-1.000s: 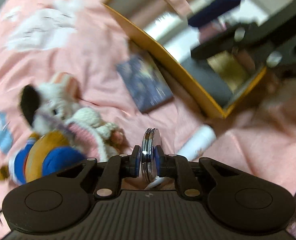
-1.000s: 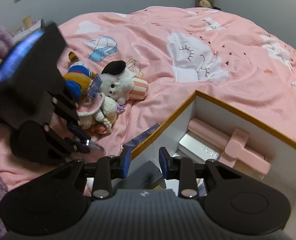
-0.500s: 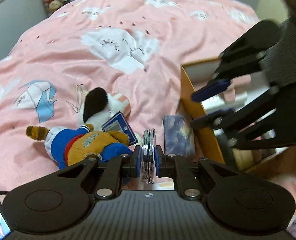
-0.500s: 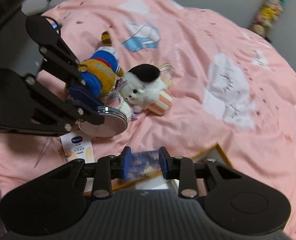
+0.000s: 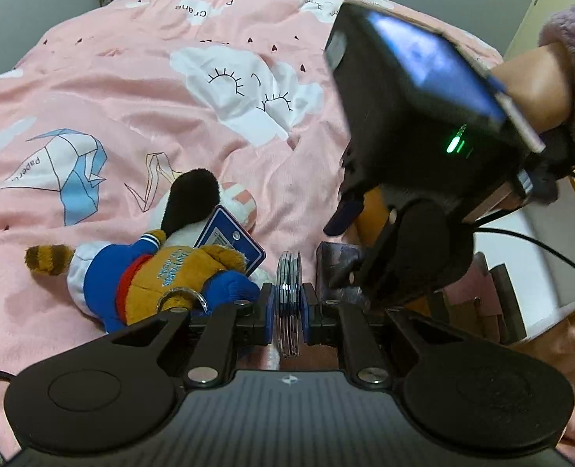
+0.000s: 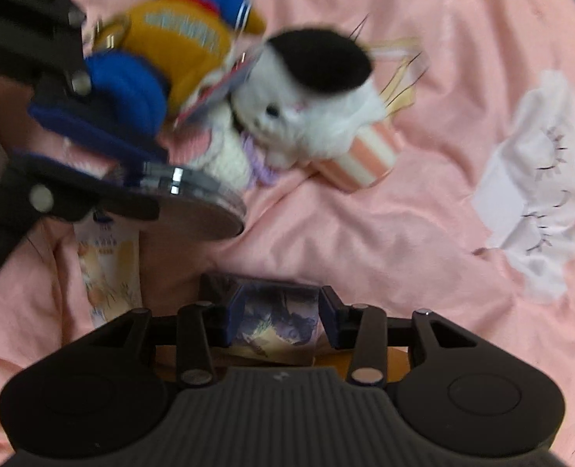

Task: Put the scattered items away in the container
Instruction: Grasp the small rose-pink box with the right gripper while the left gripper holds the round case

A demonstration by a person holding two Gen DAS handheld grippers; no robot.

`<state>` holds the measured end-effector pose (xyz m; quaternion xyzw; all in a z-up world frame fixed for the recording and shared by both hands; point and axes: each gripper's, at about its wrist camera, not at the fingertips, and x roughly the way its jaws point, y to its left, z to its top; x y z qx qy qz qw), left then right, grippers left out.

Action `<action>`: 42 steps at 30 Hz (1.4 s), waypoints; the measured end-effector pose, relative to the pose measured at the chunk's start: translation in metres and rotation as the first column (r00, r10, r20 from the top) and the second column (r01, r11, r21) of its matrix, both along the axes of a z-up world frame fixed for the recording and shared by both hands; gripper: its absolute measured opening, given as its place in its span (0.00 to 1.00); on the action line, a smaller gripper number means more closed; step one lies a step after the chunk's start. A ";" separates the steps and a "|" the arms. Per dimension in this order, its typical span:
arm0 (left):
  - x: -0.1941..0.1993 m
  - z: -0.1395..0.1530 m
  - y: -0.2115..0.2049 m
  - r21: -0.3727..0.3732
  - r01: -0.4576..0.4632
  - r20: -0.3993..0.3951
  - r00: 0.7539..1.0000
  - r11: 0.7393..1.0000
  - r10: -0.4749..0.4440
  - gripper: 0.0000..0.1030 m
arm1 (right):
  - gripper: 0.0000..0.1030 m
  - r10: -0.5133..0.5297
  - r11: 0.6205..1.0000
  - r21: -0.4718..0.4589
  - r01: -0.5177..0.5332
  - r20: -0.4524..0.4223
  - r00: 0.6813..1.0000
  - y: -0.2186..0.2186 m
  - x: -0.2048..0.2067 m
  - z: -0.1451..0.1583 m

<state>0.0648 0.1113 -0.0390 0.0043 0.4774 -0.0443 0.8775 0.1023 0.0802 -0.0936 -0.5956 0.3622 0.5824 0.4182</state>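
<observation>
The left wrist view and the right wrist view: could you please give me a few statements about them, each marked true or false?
1. The left tool is shut on a round metal compact. True.
2. The right tool hangs over the dark printed card pack. True.
3. The right tool grips the white plush dog. False: the dog lies on the pink bedspread; the tool's jaws are opening with the pack between them.
4. The bedspread is plain green. False: pink with white clouds.
</observation>
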 end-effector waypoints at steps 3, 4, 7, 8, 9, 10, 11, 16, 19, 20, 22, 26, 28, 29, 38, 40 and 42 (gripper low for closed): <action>0.005 -0.002 0.004 -0.021 0.000 -0.004 1.000 1.000 0.000 0.15 | 0.48 -0.005 0.998 -0.060 0.006 0.019 1.000 0.005 0.005 -0.015; 0.006 -0.002 0.004 -0.027 0.001 -0.004 1.000 1.000 -0.001 0.15 | 0.48 -0.009 0.997 -0.078 0.011 0.030 1.000 0.006 0.007 -0.021; 0.006 -0.003 0.006 -0.043 0.000 -0.005 1.000 0.999 0.000 0.15 | 0.62 -0.040 0.994 -0.102 0.041 0.017 0.999 0.009 0.015 -0.029; 0.005 -0.003 0.007 -0.047 -0.001 -0.006 1.000 0.999 0.000 0.15 | 0.67 -0.063 0.992 -0.113 0.063 0.003 0.998 0.011 0.018 -0.031; 0.005 -0.003 0.007 -0.050 -0.002 -0.006 1.000 0.999 0.001 0.15 | 0.70 -0.083 0.989 -0.124 0.082 -0.006 0.996 0.012 0.020 -0.034; 0.004 -0.003 0.007 -0.054 -0.003 -0.007 1.000 0.999 0.002 0.15 | 0.75 -0.100 0.986 -0.137 0.097 -0.019 0.995 0.012 0.022 -0.037; 0.004 -0.003 0.007 -0.055 -0.003 -0.007 1.000 0.998 0.003 0.15 | 0.76 -0.118 0.982 -0.153 0.111 -0.039 0.992 0.012 0.025 -0.041; 0.004 -0.004 0.007 -0.060 -0.007 -0.011 1.000 0.998 0.006 0.15 | 0.80 -0.166 0.974 -0.171 0.147 -0.100 0.981 0.003 0.024 -0.049; 0.006 -0.006 0.007 -0.060 -0.010 -0.014 1.000 0.998 0.009 0.15 | 0.68 -0.185 0.976 -0.134 0.172 -0.090 0.979 -0.003 0.025 -0.040; 0.005 -0.007 0.007 -0.072 -0.018 -0.015 1.000 0.997 0.017 0.15 | 0.60 -0.194 0.976 -0.117 0.183 -0.089 0.977 -0.005 0.027 -0.035; 0.002 -0.007 0.005 -0.067 -0.013 -0.016 1.000 0.998 0.012 0.15 | 0.49 -0.210 0.976 -0.071 0.205 -0.088 0.974 -0.009 0.028 -0.021; -0.004 -0.009 0.002 -0.058 -0.002 -0.020 1.000 0.998 0.001 0.15 | 0.33 -0.228 0.974 -0.020 0.227 -0.104 0.968 -0.022 0.023 0.006; -0.007 -0.010 0.001 -0.059 0.002 -0.026 1.000 0.998 -0.003 0.15 | 0.27 -0.219 0.975 -0.002 0.220 -0.119 0.968 -0.031 0.018 0.018; -0.009 -0.011 0.001 -0.064 0.002 -0.033 0.999 0.998 -0.004 0.15 | 0.24 -0.212 0.977 0.007 0.215 -0.135 0.968 -0.036 0.014 0.025; -0.020 -0.020 -0.002 -0.097 0.026 -0.070 0.997 0.995 -0.033 0.15 | 0.20 -0.124 0.986 0.092 0.139 -0.153 0.980 -0.048 -0.030 0.041; -0.022 -0.022 -0.003 -0.102 0.031 -0.077 0.996 0.994 -0.039 0.15 | 0.25 -0.131 0.983 0.114 0.147 -0.138 0.982 -0.049 -0.036 0.039; -0.023 -0.023 -0.005 -0.106 0.032 -0.083 0.996 0.994 -0.041 0.15 | 0.33 -0.141 0.980 0.125 0.157 -0.127 0.982 -0.052 -0.034 0.041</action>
